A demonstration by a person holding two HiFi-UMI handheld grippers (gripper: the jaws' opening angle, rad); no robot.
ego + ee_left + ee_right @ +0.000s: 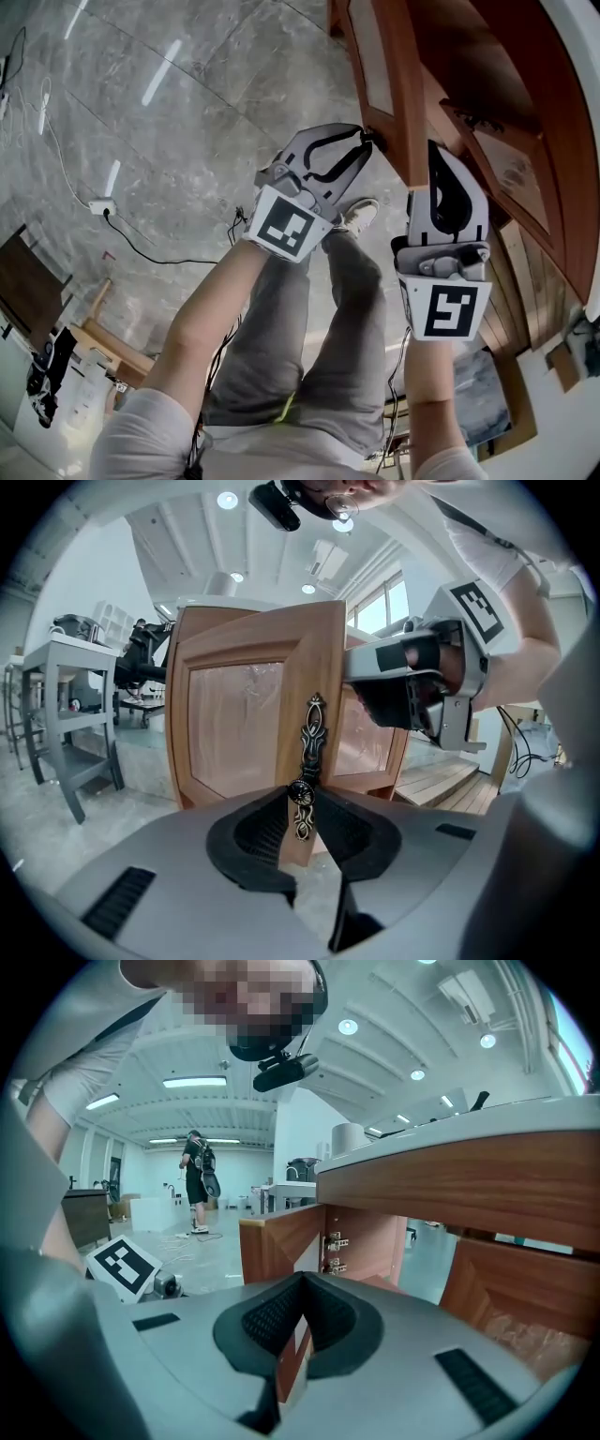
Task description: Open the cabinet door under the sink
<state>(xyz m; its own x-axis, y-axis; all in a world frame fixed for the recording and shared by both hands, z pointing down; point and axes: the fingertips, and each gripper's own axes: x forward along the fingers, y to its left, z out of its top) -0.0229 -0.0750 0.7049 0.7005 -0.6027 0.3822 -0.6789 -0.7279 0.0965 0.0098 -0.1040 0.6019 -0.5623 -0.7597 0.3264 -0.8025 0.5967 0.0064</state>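
Cabinet door, head view: the cabinet door (394, 84) stands well out from the wooden cabinet, seen almost edge-on from above.
Left tongs, head view: the left tongs (361, 141) meet the door's outer face, tips at its small knob (368, 134).
Right tongs, head view: the right tongs (436, 155) sit on the other side of the same door, close to its free edge.
Neighbour, head view: a second door (506, 169) lies further right (shut or ajar, I cannot tell).
Grip, left gripper view: the left tongs (302, 803) are closed on the dark knob (301, 791) of the ornate handle, with a pad against each side of it.
Door, left gripper view: its framed panel (239, 724) fills the middle, and the right tongs (361, 672) show higher up at the door's edge.
Grip, right gripper view: the right tongs (298, 1321) are clamped on the door's free edge, with wood between the pads.
Door, right gripper view: the door (277, 1241) runs away from the jaws to its hinges (335, 1241) under the counter (450, 1138), and the cabinet opening shows beside them.
Done: the door is off its frame and wide open, so the main work looks finished.
Left: little, by my reading (perhaps a further swing, then letting go with both tongs).
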